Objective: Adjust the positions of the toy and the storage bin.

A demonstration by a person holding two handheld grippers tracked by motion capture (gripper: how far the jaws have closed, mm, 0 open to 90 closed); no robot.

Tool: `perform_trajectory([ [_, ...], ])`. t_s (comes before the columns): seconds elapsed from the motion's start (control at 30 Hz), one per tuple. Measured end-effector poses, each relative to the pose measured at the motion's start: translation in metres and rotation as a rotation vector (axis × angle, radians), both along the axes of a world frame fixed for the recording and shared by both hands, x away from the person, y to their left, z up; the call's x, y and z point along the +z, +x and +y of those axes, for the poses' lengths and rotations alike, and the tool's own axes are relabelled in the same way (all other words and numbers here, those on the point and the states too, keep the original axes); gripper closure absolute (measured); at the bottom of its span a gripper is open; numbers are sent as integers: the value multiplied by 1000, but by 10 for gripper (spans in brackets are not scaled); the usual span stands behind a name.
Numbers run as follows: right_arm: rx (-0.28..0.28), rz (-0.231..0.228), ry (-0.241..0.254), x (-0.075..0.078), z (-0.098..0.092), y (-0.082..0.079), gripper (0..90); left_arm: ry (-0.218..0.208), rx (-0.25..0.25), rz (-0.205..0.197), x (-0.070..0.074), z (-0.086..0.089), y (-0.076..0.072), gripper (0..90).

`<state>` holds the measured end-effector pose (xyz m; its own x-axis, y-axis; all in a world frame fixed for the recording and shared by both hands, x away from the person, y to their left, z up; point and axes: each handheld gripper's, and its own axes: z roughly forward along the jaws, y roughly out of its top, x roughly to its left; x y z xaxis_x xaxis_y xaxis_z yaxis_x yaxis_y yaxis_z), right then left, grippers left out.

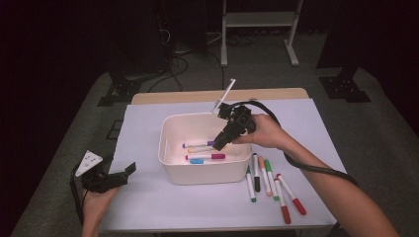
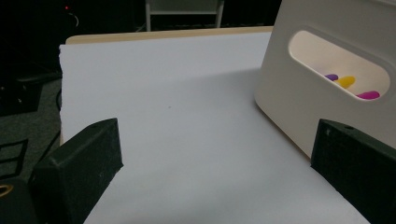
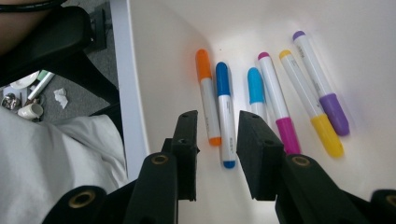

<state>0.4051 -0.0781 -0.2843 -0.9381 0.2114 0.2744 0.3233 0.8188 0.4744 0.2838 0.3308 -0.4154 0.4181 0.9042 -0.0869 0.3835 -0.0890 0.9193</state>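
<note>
A white bin (image 1: 207, 174) stands mid-table on a white sheet, and several markers lie on its floor. My right gripper (image 1: 219, 144) reaches down into the bin from the right. Its jaws stand a little apart and open (image 3: 218, 119), with nothing pressed between them. Below them on the bin floor lie an orange marker (image 3: 207, 95), a blue marker (image 3: 225, 112), a light-blue marker (image 3: 255, 91), a magenta one (image 3: 278, 100), a yellow one (image 3: 310, 102) and a purple one (image 3: 322, 79). My left gripper (image 1: 129, 169) rests wide open (image 2: 212, 130) at the table's left edge, left of the bin (image 2: 299, 102).
Several more markers (image 1: 269, 180) lie side by side on the sheet just right of the bin's front corner. Through the bin's handle slot (image 2: 341, 65) I see purple, yellow and magenta marker ends. A cable trails from the right gripper along the forearm. Bare white sheet (image 2: 187, 102) lies ahead of the left gripper.
</note>
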Motion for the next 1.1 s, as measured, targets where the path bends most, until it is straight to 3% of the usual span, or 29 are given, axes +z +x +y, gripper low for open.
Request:
perform_trajectory([
  [0.27, -63, -29, 57, 14, -49, -18, 675, 3, 0, 2, 0, -1, 0, 7],
  [0.57, -183, -37, 99, 0, -121, -38, 675, 2, -1, 2, 0, -2, 0, 7],
  [0.7, -247, -26, 92, -19, -152, -49, 675, 9, -2, 2, 0, -3, 0, 7],
  [0.87, -317, 15, 57, -53, -182, -62, 669, 8, -4, 5, 1, -4, 0, 7],
  [1.1, -379, 55, 13, -98, -201, -76, 655, 9, -6, 4, 0, -5, 0, 7],
])
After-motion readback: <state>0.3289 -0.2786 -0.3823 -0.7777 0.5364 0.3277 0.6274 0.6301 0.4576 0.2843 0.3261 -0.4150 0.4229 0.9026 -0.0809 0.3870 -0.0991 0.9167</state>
